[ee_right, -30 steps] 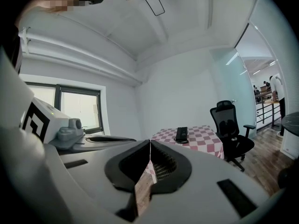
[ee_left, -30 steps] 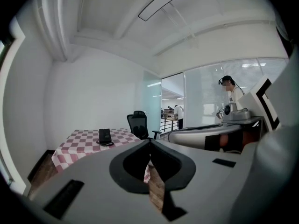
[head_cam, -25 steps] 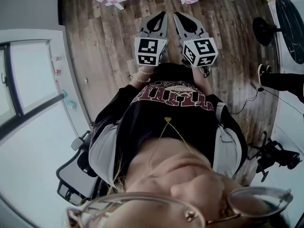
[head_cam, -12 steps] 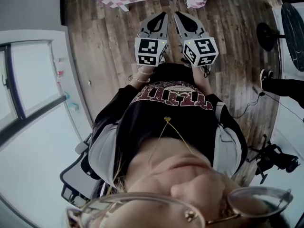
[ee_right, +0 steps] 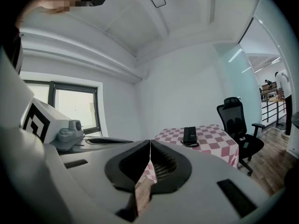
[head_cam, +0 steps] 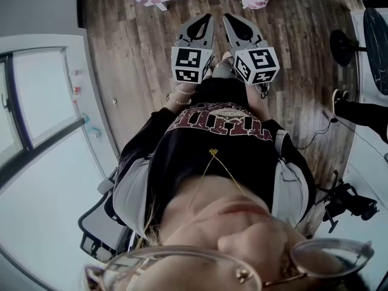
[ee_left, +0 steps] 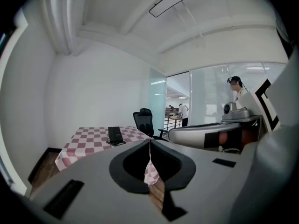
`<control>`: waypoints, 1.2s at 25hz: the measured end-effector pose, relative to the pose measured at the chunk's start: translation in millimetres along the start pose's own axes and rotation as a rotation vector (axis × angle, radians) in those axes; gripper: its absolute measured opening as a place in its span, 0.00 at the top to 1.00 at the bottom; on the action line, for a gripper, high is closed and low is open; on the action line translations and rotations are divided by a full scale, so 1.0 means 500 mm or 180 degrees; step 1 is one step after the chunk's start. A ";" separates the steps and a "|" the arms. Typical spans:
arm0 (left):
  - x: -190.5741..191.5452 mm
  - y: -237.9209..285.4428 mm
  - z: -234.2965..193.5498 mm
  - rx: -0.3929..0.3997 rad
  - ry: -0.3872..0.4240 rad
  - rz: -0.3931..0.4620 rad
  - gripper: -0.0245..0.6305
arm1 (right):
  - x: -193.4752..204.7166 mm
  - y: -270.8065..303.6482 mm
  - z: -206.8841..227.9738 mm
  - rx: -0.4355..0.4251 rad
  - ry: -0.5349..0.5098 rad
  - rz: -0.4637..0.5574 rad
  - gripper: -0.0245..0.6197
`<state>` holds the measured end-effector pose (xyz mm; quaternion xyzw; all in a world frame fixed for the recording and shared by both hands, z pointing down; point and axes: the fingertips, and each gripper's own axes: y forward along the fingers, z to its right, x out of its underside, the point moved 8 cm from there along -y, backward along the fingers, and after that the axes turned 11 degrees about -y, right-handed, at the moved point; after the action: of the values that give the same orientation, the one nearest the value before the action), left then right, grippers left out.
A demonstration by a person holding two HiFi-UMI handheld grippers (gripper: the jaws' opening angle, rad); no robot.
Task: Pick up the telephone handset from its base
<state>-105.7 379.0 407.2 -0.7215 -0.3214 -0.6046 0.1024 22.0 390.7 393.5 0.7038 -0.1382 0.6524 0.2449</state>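
Both grippers are held side by side out in front of the person, the left gripper [head_cam: 207,18] with its jaws pressed together on nothing, and the right gripper [head_cam: 227,18] likewise closed and empty. Under them runs a wooden plank floor [head_cam: 139,47]. Farther off stands a table under a red-and-white checked cloth [ee_right: 212,136], well apart from both grippers. A black office chair [ee_right: 237,121] stands just beside the table's right end. On the cloth, toward the far side, lies the black telephone [ee_right: 189,135], with a loop of cord at its near end. From this far I cannot tell the handset apart from its base.
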 end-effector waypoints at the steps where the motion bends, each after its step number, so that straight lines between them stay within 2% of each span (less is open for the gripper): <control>1: -0.003 0.002 -0.005 -0.0009 0.0000 -0.0001 0.95 | -0.002 0.007 0.000 -0.0012 -0.0007 -0.0003 0.93; 10: -0.033 0.059 -0.047 -0.0021 -0.0080 -0.0028 0.95 | -0.017 0.083 0.036 -0.0124 -0.0021 -0.0059 0.93; 30: -0.123 0.277 -0.114 -0.0176 -0.0080 0.0003 0.95 | -0.051 0.256 0.224 -0.0319 0.0013 -0.0039 0.93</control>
<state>-74.0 220.2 396.9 -0.7318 -0.3055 -0.6042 0.0787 48.8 220.8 386.2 0.6901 -0.1660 0.6446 0.2841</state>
